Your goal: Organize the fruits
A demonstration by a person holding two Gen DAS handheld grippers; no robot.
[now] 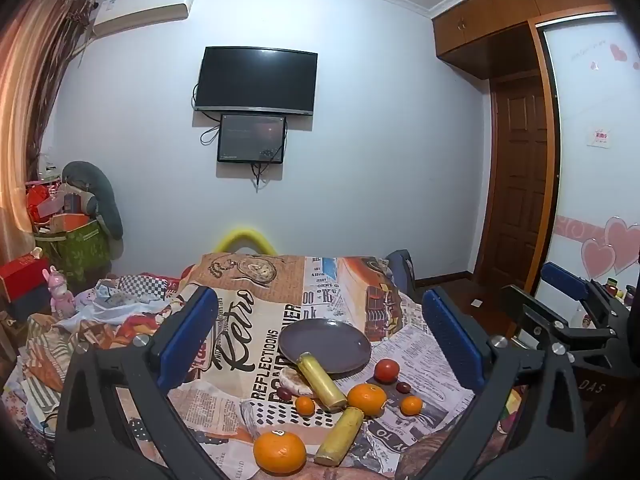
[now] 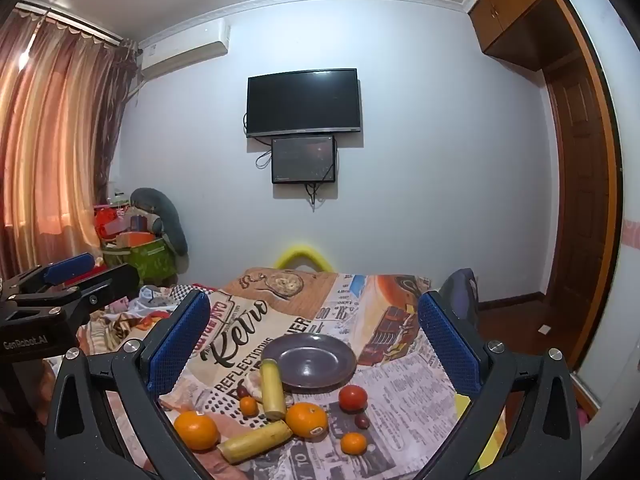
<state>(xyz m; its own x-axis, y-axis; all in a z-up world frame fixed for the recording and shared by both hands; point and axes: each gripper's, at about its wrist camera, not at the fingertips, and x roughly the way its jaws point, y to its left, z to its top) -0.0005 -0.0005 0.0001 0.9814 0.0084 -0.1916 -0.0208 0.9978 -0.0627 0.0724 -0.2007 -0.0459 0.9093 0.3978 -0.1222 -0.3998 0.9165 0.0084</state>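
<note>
A grey plate lies bare on the newspaper-print tablecloth. In front of it are two yellow banana pieces, two large oranges, two small tangerines, a red tomato, two dark grapes and a pale round slice. One banana piece rests its end on the plate's rim. My left gripper and right gripper hover side by side above the near edge. Both are open and hold nothing.
A dark chair stands at the table's far right corner, and a yellow foam arch rises behind the far edge. Clothes, a pink toy and boxes crowd the left. A wooden door is to the right, and two screens hang on the wall.
</note>
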